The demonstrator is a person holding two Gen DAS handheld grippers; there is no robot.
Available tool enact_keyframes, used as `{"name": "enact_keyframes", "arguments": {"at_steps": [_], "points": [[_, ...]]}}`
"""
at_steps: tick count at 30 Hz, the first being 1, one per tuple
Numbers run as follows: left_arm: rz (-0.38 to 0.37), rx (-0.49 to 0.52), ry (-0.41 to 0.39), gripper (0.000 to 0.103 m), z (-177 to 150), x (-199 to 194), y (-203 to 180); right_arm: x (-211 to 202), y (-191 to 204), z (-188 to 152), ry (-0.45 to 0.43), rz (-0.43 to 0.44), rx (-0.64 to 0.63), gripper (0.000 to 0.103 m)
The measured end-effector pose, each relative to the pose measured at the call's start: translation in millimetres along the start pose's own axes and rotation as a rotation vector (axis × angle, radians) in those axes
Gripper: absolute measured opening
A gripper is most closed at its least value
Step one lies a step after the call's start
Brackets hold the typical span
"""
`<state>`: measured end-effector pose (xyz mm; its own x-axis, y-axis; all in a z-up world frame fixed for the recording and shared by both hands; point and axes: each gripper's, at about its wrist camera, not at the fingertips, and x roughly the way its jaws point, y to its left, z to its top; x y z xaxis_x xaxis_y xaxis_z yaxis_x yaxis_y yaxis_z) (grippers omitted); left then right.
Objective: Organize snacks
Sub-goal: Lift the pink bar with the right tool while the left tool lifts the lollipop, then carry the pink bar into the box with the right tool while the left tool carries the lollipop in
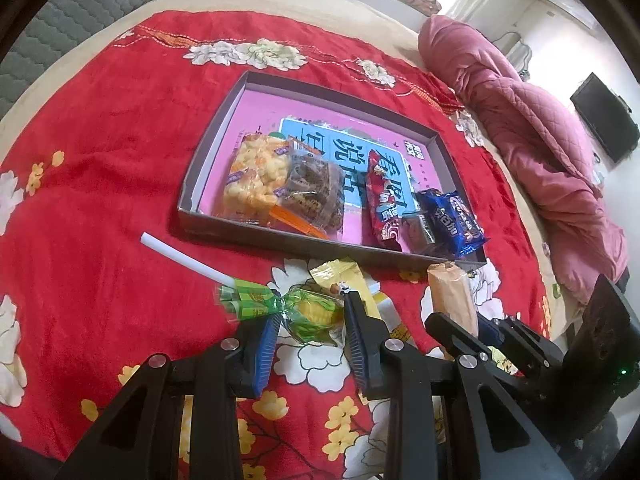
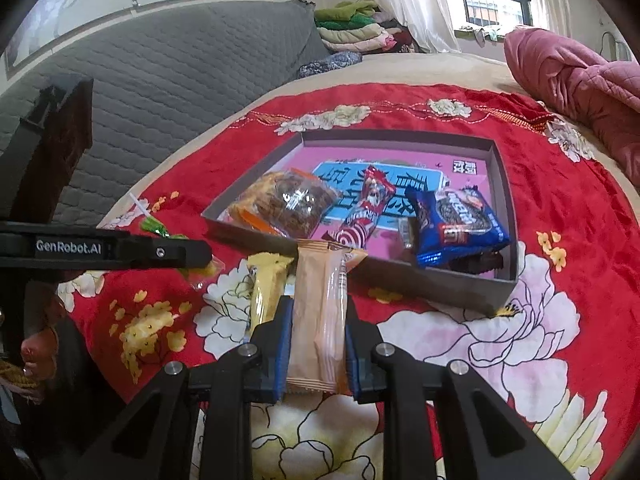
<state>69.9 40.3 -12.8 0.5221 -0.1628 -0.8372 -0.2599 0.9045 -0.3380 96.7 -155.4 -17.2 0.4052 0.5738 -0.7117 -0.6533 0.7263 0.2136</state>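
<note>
In the left wrist view, the left gripper [image 1: 308,320] is at the lower middle of the frame, and its two blue pads are closed on a corn-shaped lollipop [image 1: 314,314] in a green wrapper. The white stick [image 1: 180,258] of the lollipop points to the upper left over the red floral blanket [image 1: 100,140]. Just right of it lies a yellow snack packet [image 1: 340,274] on the blanket.

In the right wrist view, the right gripper [image 2: 318,336] is at the lower middle, narrow, and it holds a long orange snack packet [image 2: 318,312] between its pads. The far end of this packet reaches the near wall of the box, but I cannot tell if it touches.

The shallow cardboard box [image 1: 216,140] is in the centre of both views, on the blanket, which covers a bed. Inside it, from left to right in the left wrist view, are a puffed corn bar [image 1: 256,180], a brown snack in clear wrap [image 1: 316,192], a red packet [image 1: 382,200], a small silver candy [image 1: 416,228] and a blue Oreo pack [image 1: 452,220]. A pink quilt [image 1: 520,128] lies at the right edge of the bed.
</note>
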Motion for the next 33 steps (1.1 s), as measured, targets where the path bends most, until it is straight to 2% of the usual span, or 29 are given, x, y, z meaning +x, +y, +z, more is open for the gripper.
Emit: {"name": "enact_keyframes", "arguments": {"at_steps": [9, 33], "points": [[0.008, 0.025, -0.034, 0.033, 6.7, -7.4, -9.0, -6.1, 5.3, 6.5, -0.036, -0.013, -0.009, 0.023], [0.011, 0.052, -0.043, 0.033, 28.5, 4.7, -21.6, 1.6, -2.4, 26.7, -0.081, -0.043, 0.032, 0.023]]}}
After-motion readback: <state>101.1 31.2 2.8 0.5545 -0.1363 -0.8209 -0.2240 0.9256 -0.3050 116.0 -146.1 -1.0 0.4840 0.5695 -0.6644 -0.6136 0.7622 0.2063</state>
